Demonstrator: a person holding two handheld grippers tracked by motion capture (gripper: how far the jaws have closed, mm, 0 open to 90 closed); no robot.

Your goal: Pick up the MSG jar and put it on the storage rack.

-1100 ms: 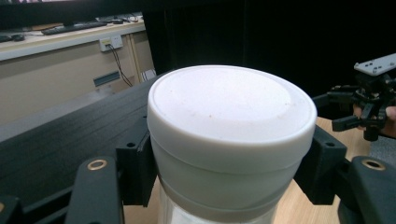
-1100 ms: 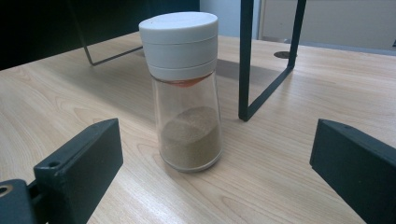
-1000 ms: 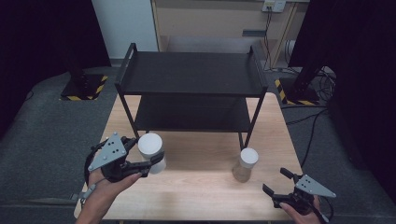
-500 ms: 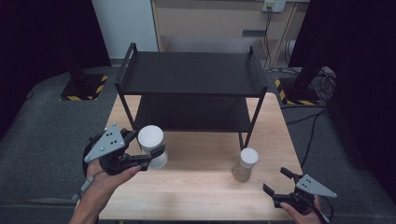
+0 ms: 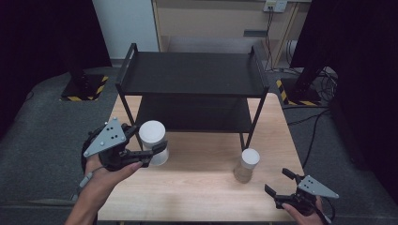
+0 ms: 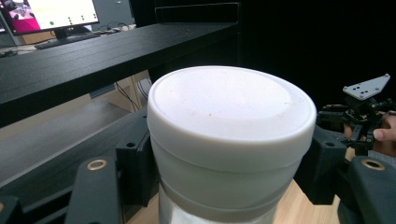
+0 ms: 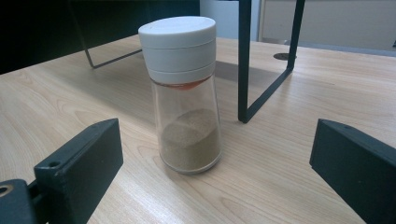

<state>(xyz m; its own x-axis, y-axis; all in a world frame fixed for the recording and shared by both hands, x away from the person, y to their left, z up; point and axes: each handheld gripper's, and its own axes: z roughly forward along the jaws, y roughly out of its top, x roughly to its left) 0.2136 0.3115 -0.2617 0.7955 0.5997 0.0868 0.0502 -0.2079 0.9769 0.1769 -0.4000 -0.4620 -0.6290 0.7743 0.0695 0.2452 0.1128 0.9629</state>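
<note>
A jar with a wide white lid (image 5: 152, 133) is off the table at the left, in front of the black rack's lower shelf. My left gripper (image 5: 157, 148) is shut on it, pads pressed to the jar's sides just under the lid (image 6: 231, 135). A glass shaker with a white cap and brown powder (image 5: 247, 165) stands upright on the wooden table (image 5: 202, 192) at the right. My right gripper (image 5: 278, 181) rests near the front right edge, open and pointing at the shaker (image 7: 184, 93), jaws wide apart and short of it.
A black two-shelf rack (image 5: 192, 75) stands across the back half of the table; its front right leg (image 7: 245, 60) comes down just behind the shaker. The right gripper (image 6: 362, 112) appears far off in the left gripper view. A monitor (image 6: 51, 14) stands beyond the rack.
My left gripper has lifted the white-lidded jar off the table and a little toward the rack. The right gripper and the shaker have stayed put.
</note>
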